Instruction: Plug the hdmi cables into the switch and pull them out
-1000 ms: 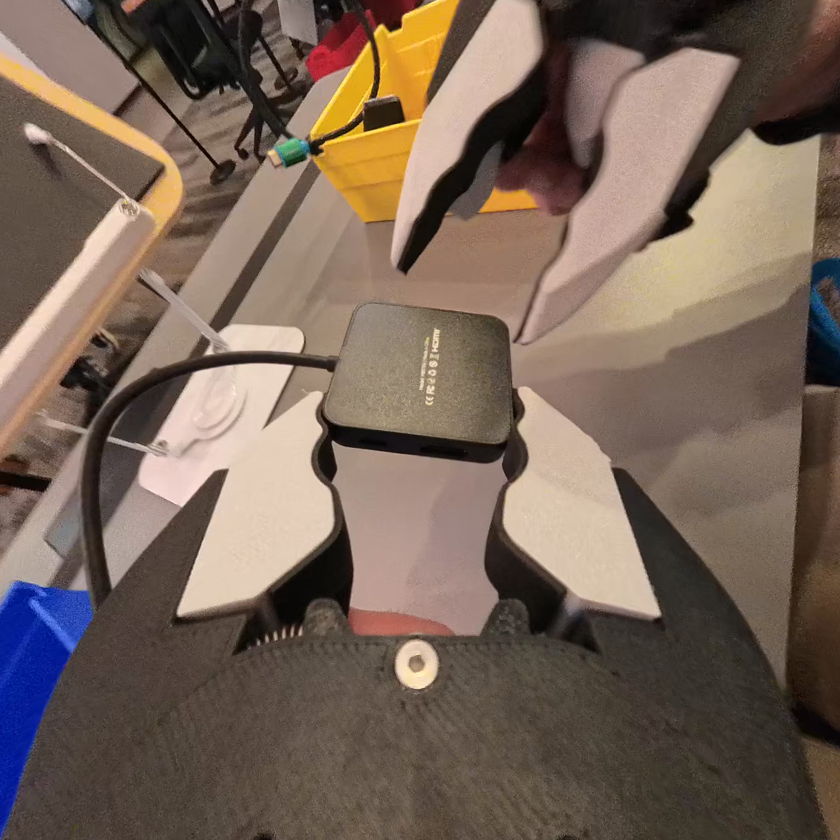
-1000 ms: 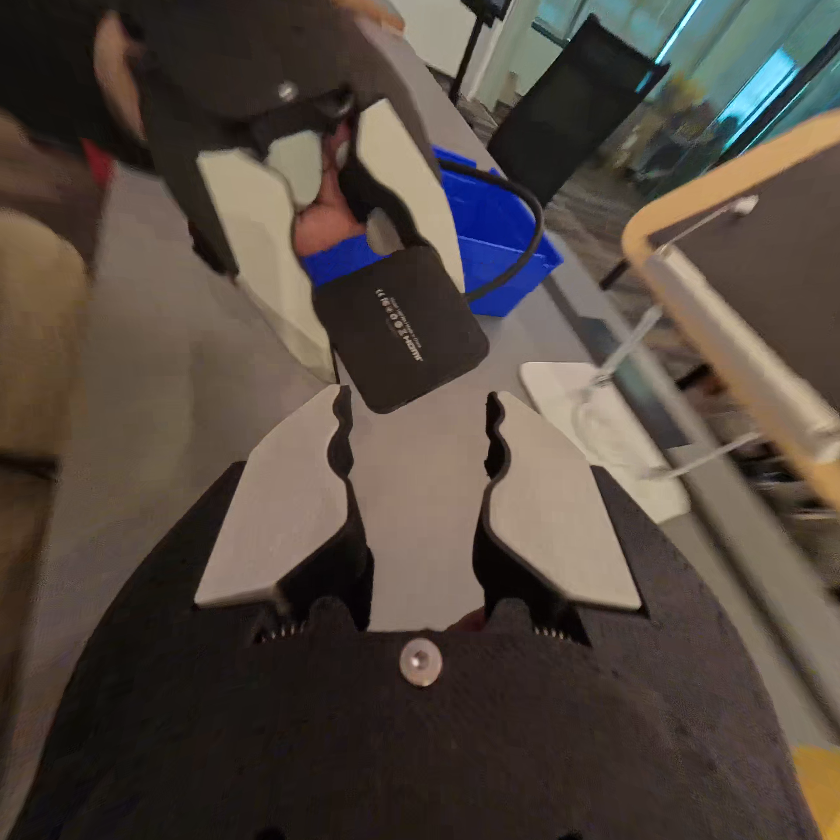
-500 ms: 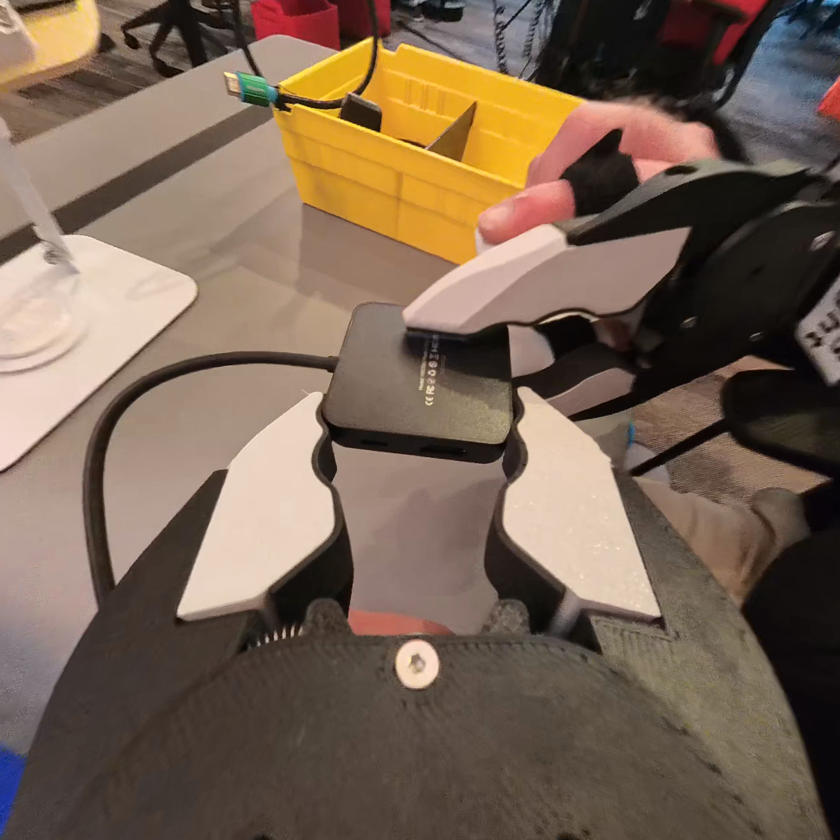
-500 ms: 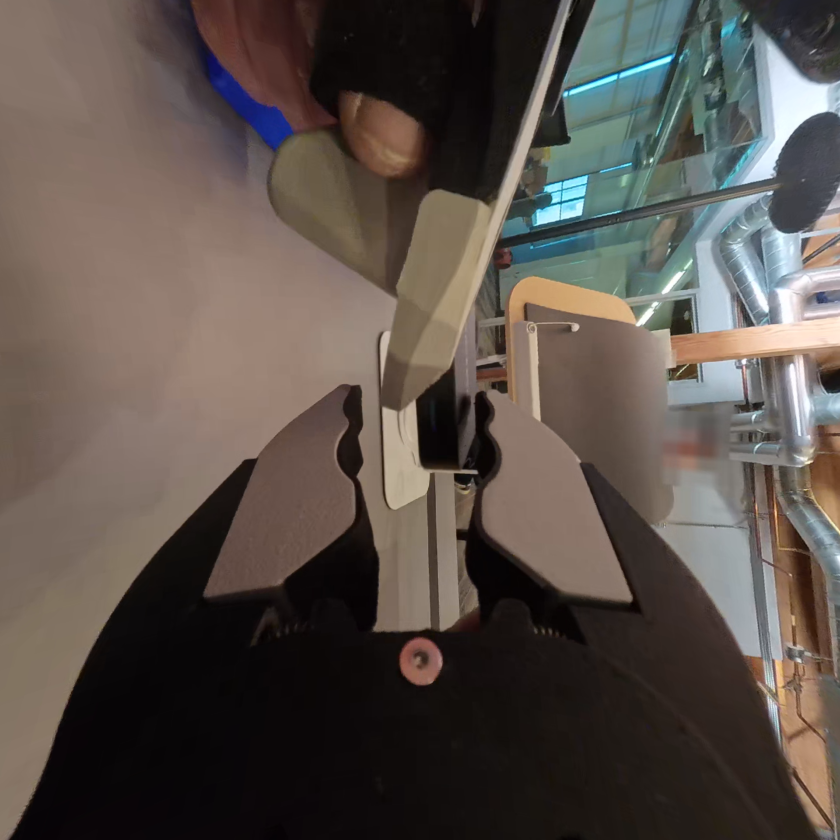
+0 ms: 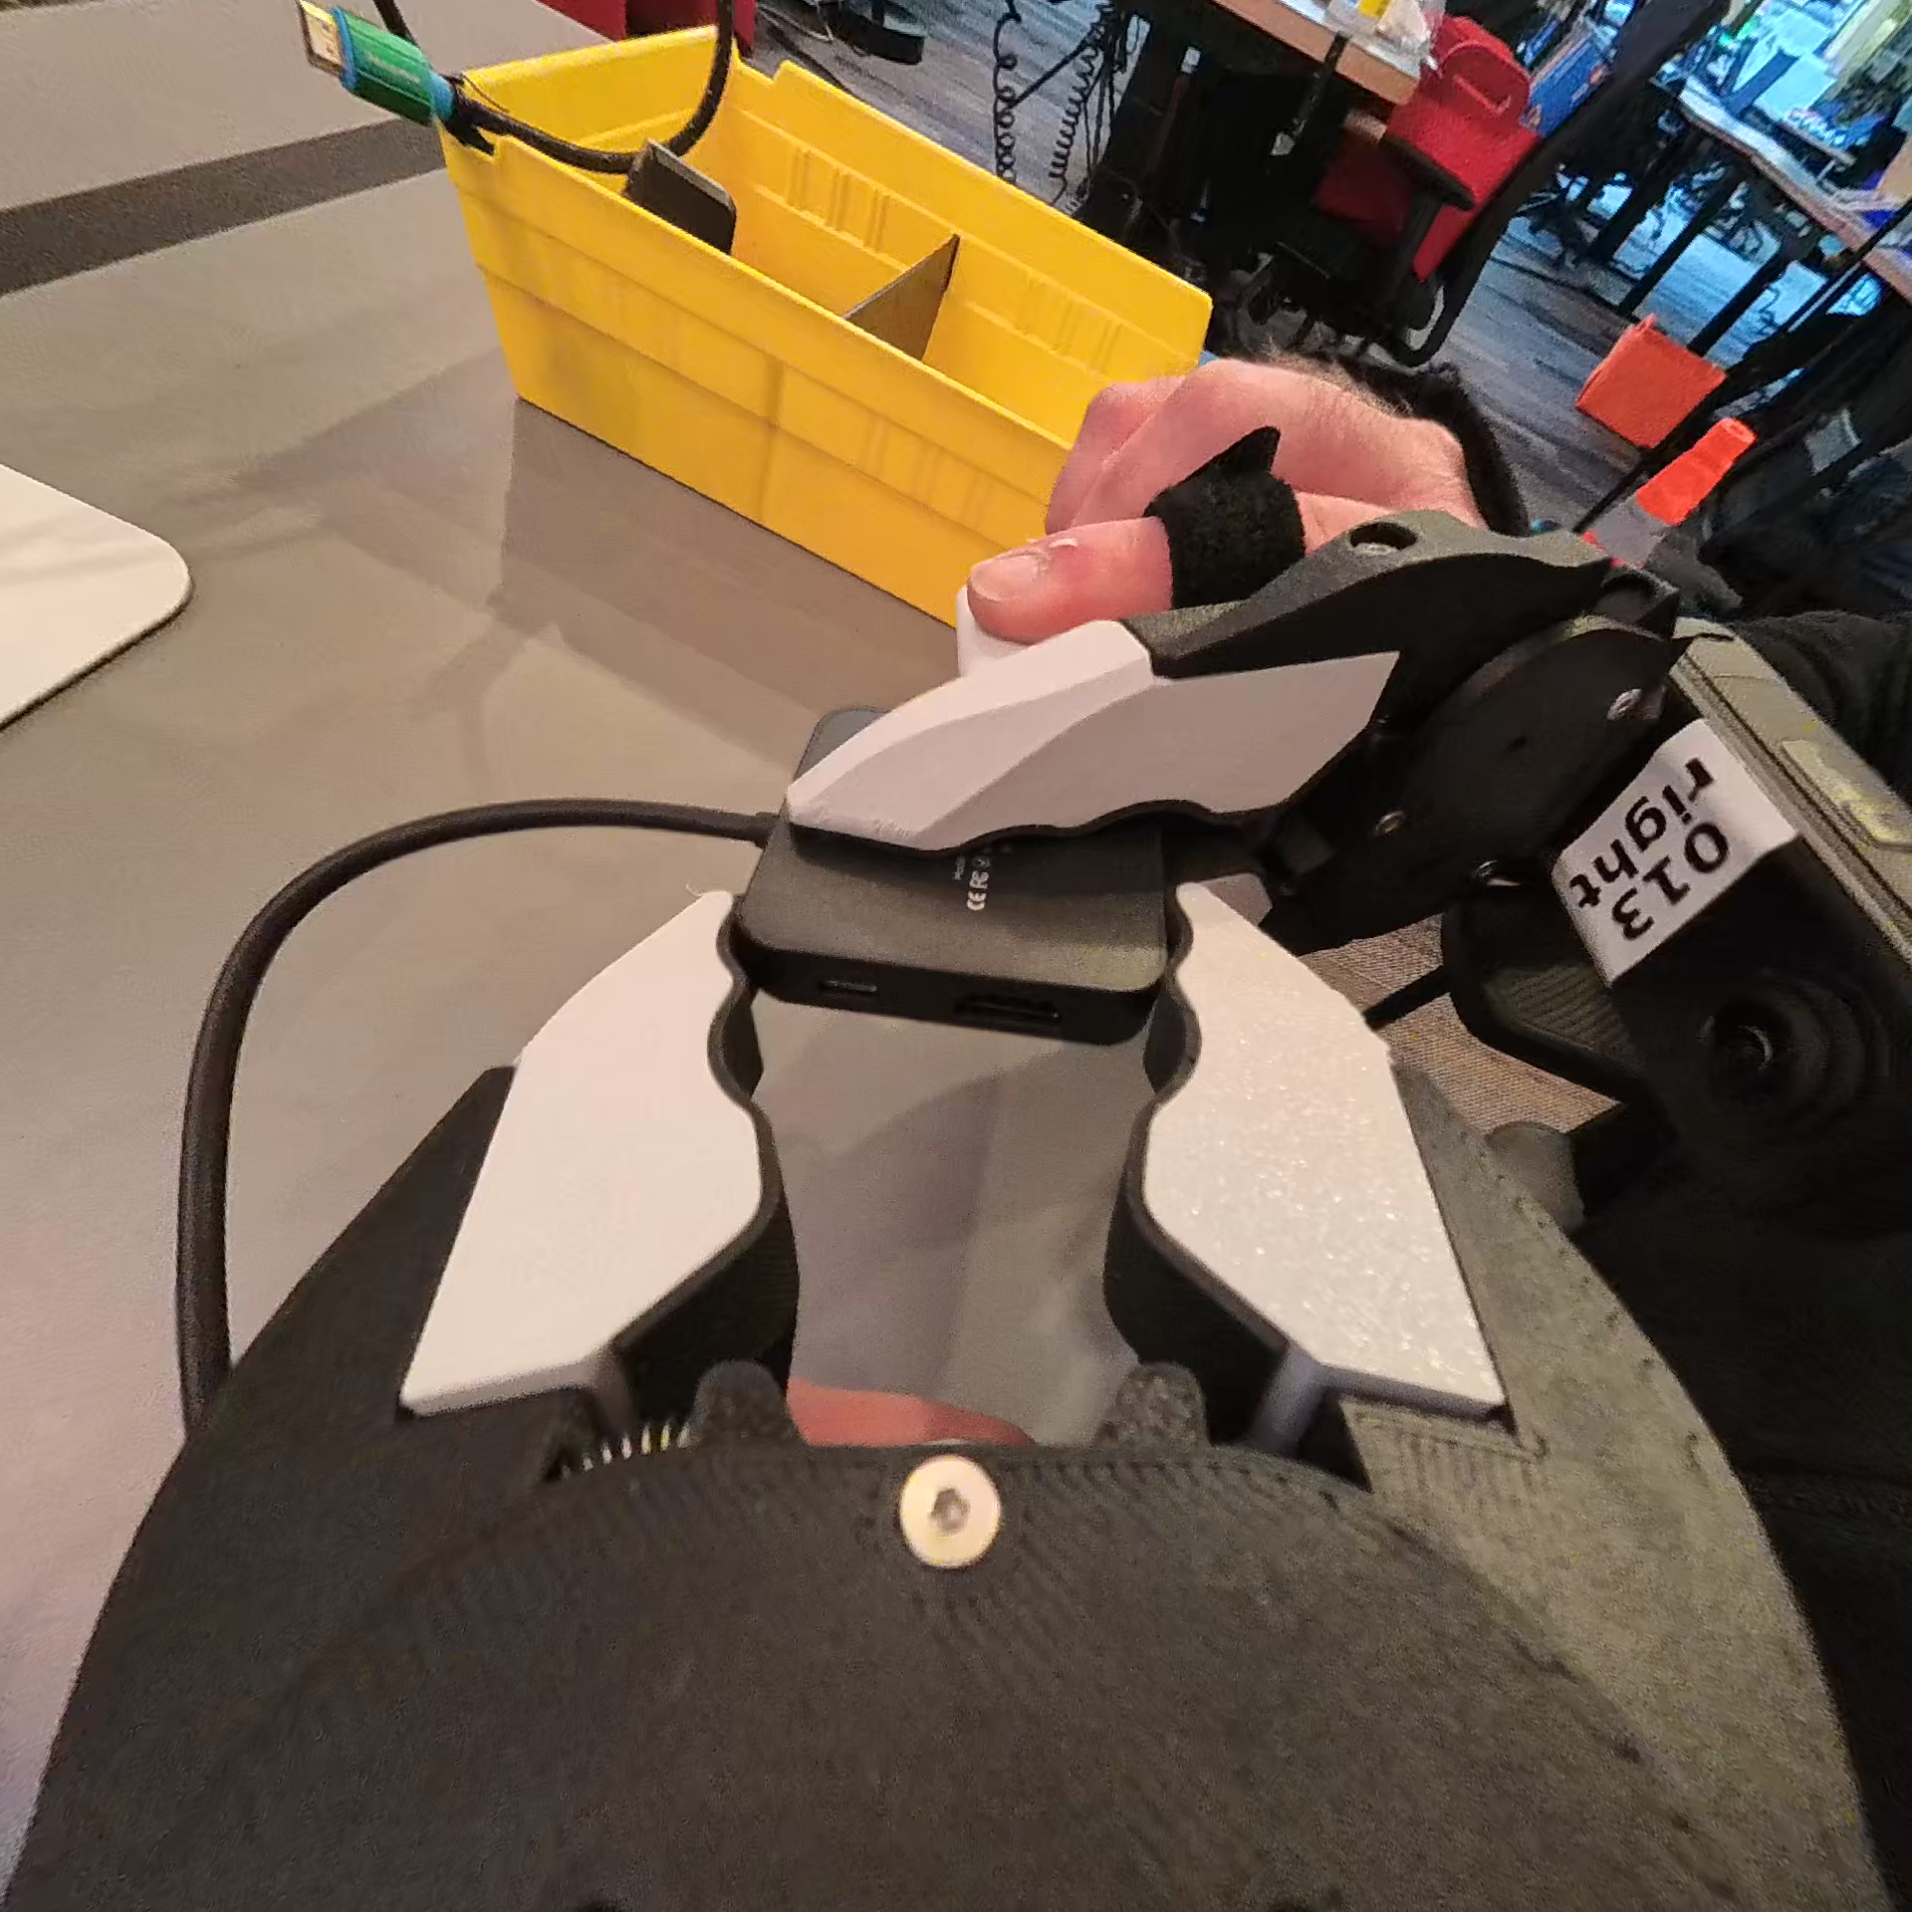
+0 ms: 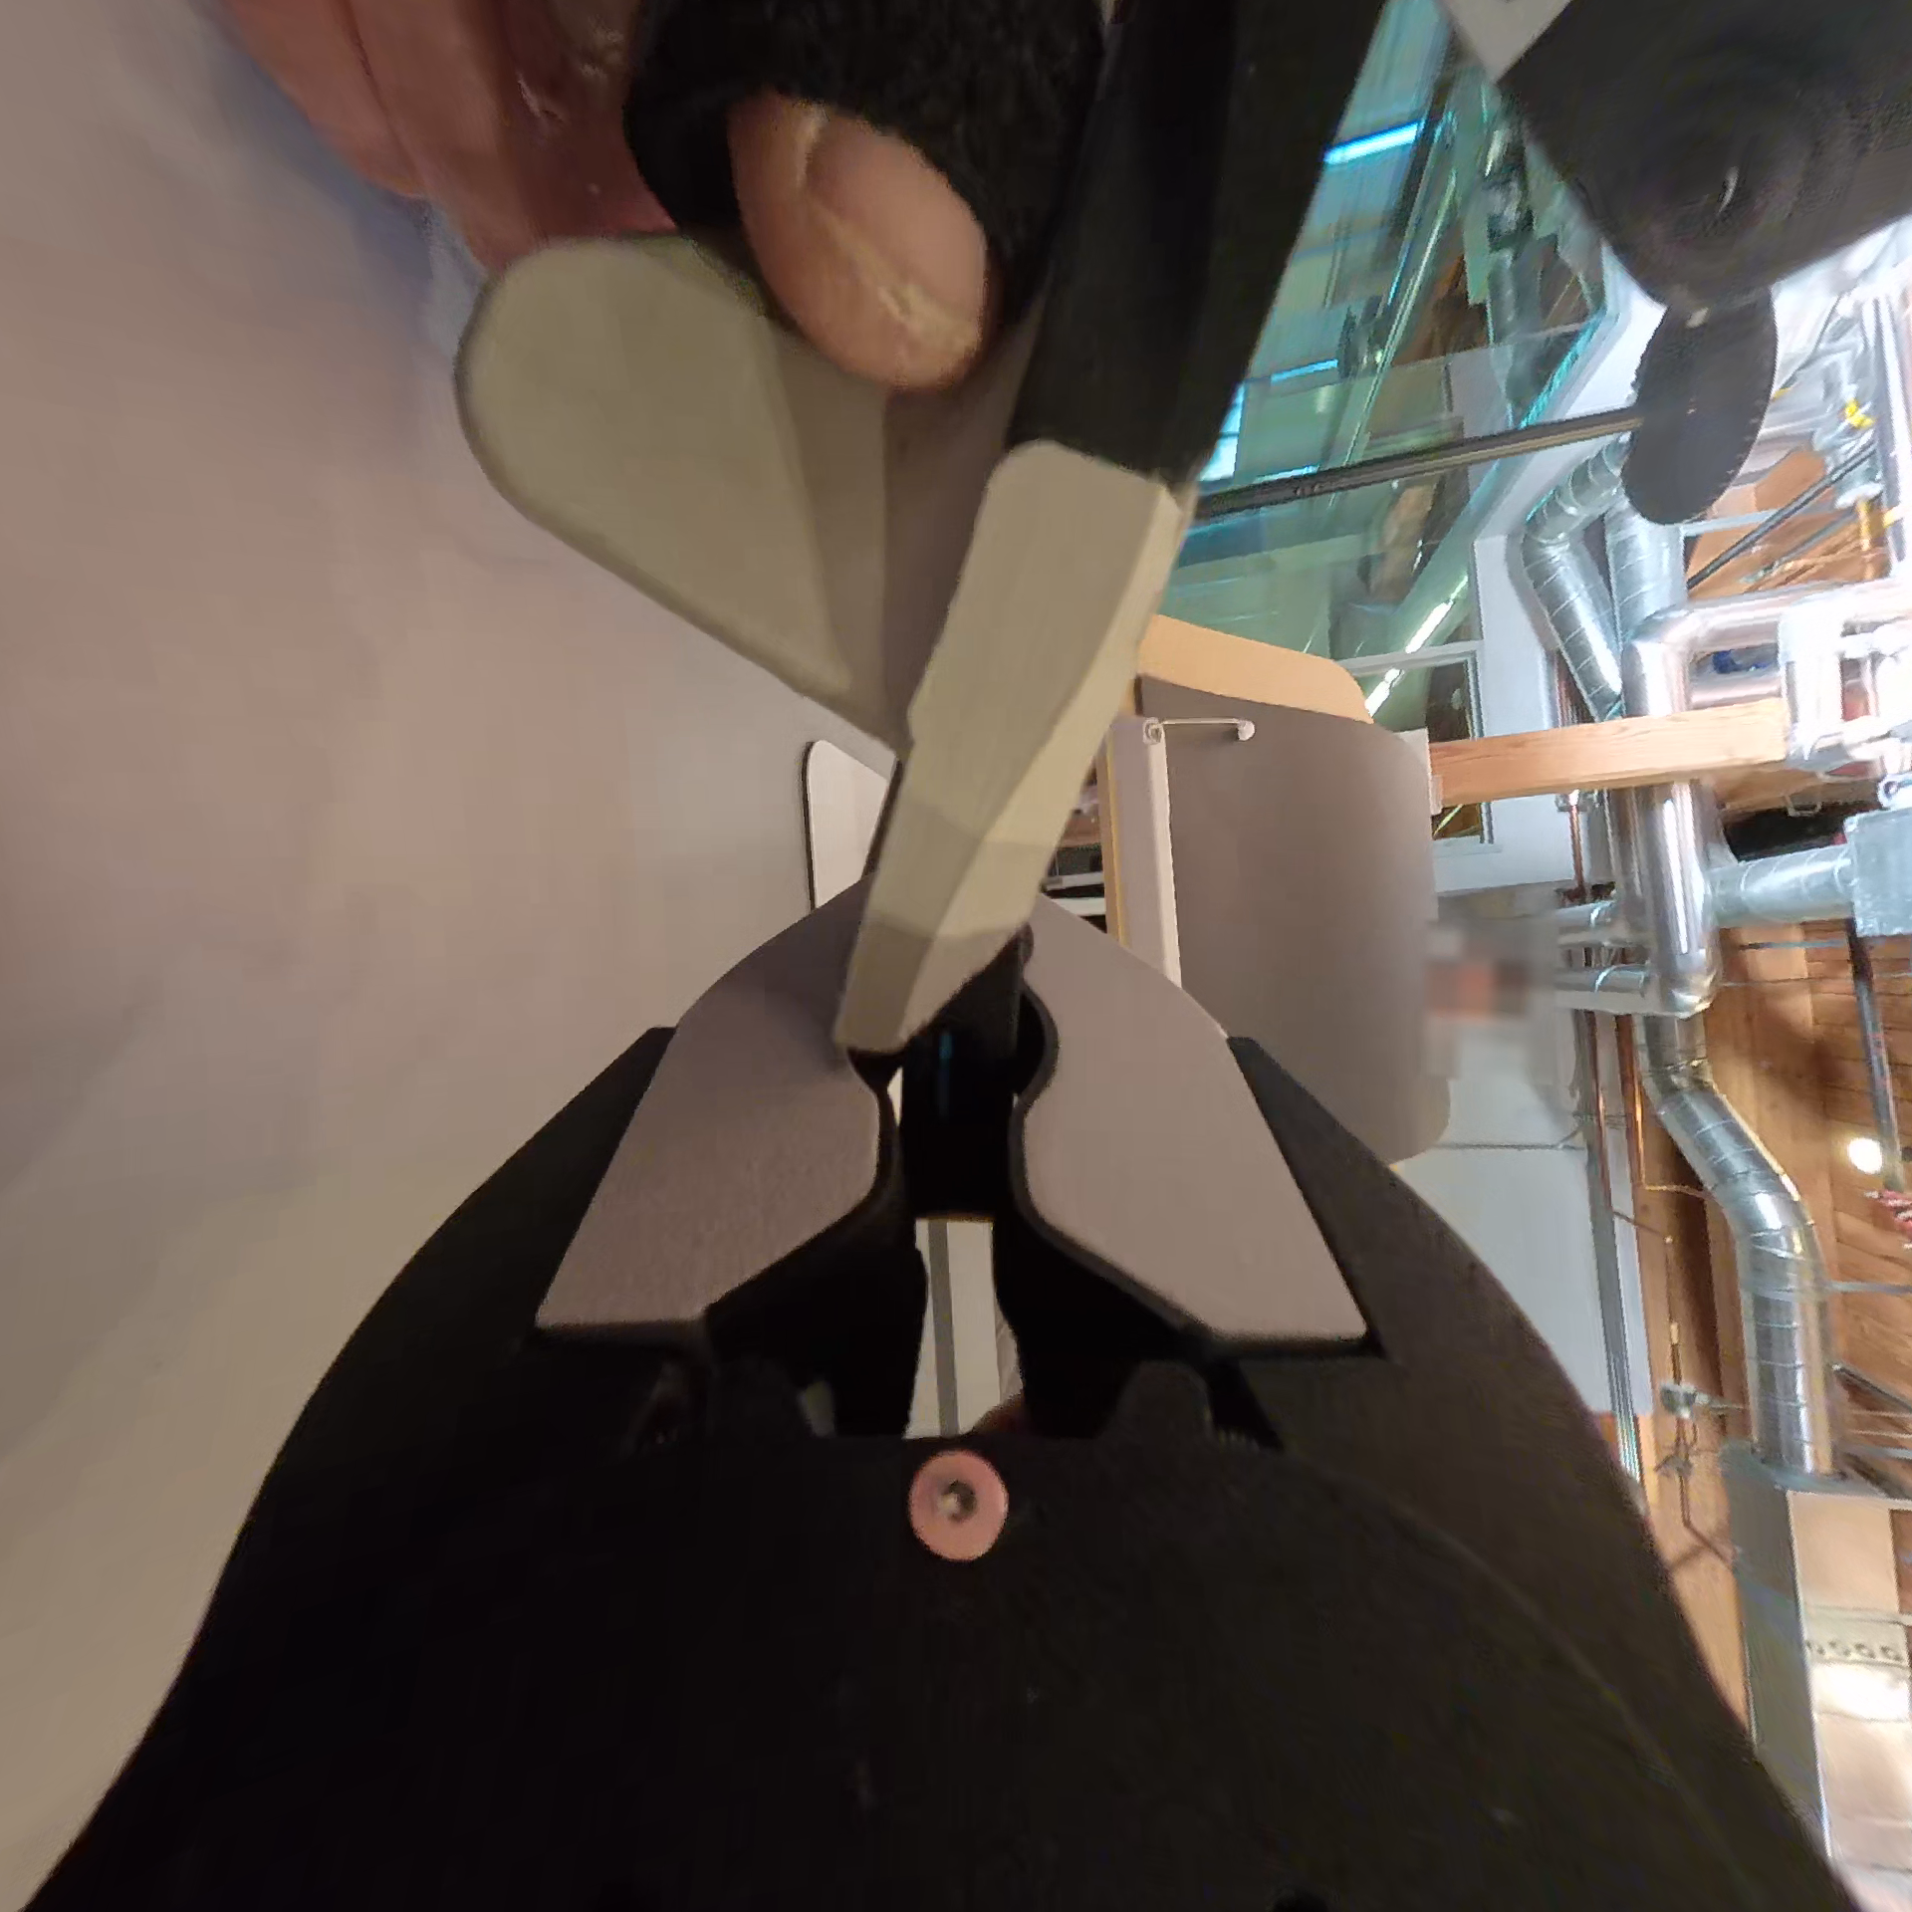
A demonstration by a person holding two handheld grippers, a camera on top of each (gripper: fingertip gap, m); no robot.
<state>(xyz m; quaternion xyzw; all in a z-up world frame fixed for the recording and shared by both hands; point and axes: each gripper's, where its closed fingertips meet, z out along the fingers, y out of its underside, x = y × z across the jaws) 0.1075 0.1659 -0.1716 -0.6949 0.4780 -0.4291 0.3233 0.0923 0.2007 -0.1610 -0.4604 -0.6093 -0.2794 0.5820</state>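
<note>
Now both left tongs [image 5: 952,942] and right tongs [image 6: 957,1019] clamped on flat black switch [image 5: 973,910], ports facing camera, black cable [image 5: 310,910] attached.

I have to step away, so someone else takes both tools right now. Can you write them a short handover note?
Left tool: shut on the switch by its two side edges, held above the table.
Right tool: shut on the same switch from the right, one finger on its top face.
The switch's own cable loops off to the left. Both ports facing the left camera are empty.
A green-ended cable hangs over the rim of the yellow bin.
Done: switch gripped by both tools.
Left: every plug-in and pull-out.
</note>
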